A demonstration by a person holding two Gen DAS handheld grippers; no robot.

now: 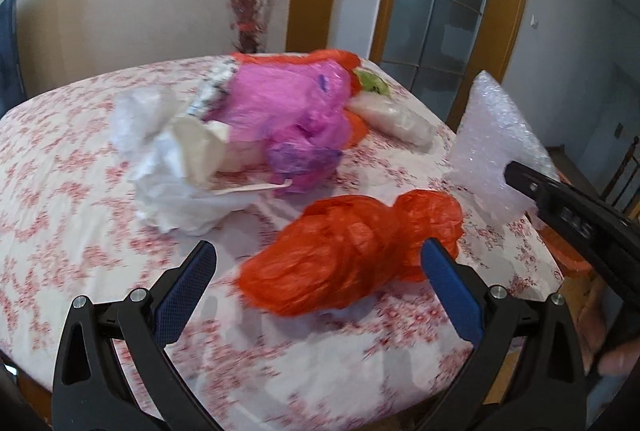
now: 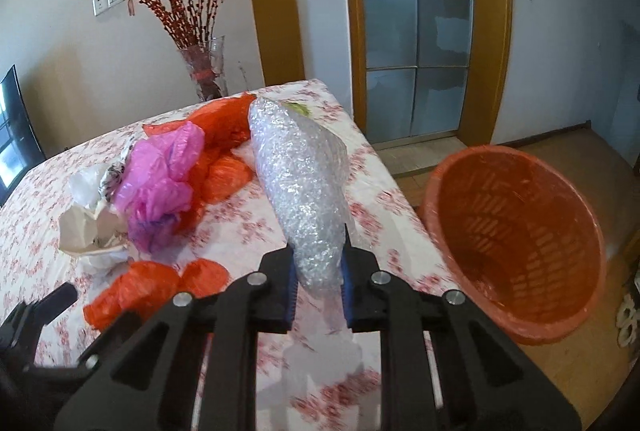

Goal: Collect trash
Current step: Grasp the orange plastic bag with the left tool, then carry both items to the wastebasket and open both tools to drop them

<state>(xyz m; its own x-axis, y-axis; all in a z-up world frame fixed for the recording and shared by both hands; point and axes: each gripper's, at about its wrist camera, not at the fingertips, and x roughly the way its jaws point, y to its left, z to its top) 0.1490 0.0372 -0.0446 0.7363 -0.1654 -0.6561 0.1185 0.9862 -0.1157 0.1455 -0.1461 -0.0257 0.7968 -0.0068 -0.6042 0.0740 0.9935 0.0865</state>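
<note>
Blue-padded fingers of the right gripper (image 2: pixel 318 281) stood nearest the lens in the right wrist view, clamped on the lower end of a roll of bubble wrap (image 2: pixel 300 187), which rose from the jaws toward 12 o'clock over the floral tablecloth (image 2: pixel 256 227). The step in hand was judged to be the carry of a first piece, the grasp being complete. An orange basket (image 2: pixel 516 243), apparently empty and tilted mouth-up on the floor, lay at 3 o'clock of the roll, off the table's edge; the next move would call for a swing toward it and a release over its rim. Left gripper (image 1: pixel 318 291), seen in the left wrist view, was released, its jaws spread wide and pitched downward, framing a crumpled red bag (image 1: pixel 348 255) that lay on the cloth without visible contact. Further trash lay at 11 o'clock of that bag: a pink bag (image 1: pixel 288 103) and white paper (image 1: pixel 180 187). No hand showed clearly; a blurred part of the person appeared at the lower right edge.
</note>
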